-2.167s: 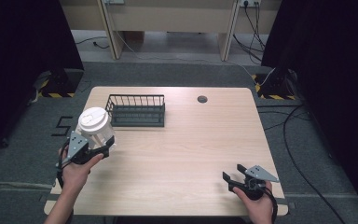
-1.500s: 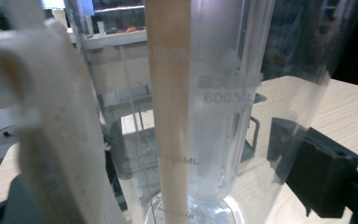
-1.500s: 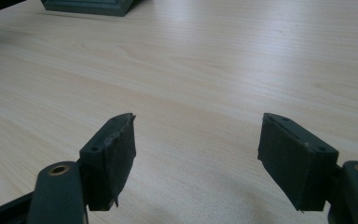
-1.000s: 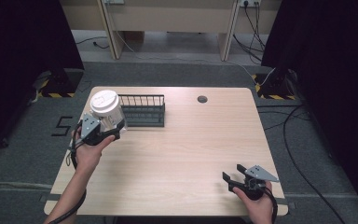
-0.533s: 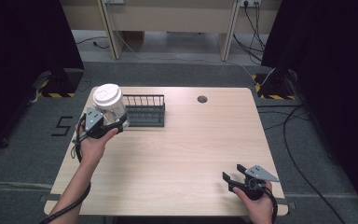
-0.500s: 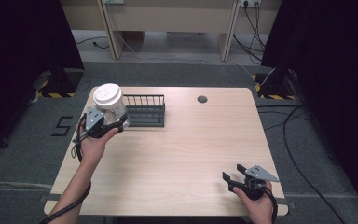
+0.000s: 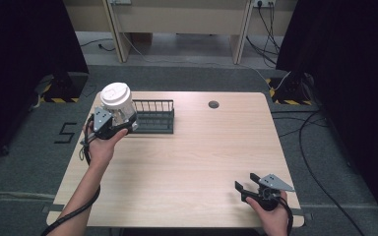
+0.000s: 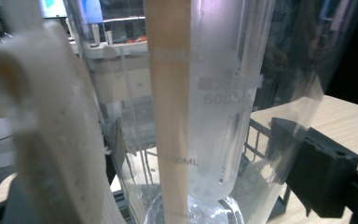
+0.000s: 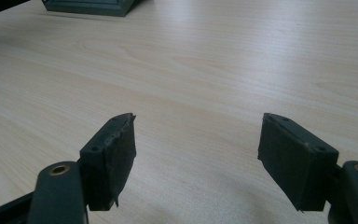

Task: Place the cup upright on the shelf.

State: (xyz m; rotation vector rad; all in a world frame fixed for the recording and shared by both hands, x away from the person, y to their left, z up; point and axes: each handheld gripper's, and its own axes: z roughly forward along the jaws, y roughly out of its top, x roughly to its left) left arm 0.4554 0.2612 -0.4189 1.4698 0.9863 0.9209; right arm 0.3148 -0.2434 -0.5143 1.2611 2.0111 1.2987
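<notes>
The left hand-held gripper (image 7: 115, 123) is held up at the far left of the light wooden tabletop (image 7: 197, 162), its jaws closed around a clear plastic measuring jug with a white lid (image 7: 116, 104). In the high view the jug stands roughly upright in the grasp, lifted clear of the tabletop, with its white lid facing up and its body just in front of the left end of a black wire rack (image 7: 152, 116). In the left gripper view the jug's transparent wall (image 8: 223, 93) sits right up against the camera, printed with millilitre marks; a black jaw presses against it at the right side, and the bars of the black wire rack show through the plastic behind it. A pale, blurred shape at the left of that view is too close to make out. The right hand-held gripper (image 7: 256, 189) rests low near the front right corner of the tabletop, well apart from the jug and the rack. Its jaws stand wide apart with nothing between them, only bare wood grain beyond, and a corner of the black wire rack (image 9: 91, 6) lies far off at the top. A small dark round cap (image 7: 213, 104) sits in the tabletop near its far edge.
</notes>
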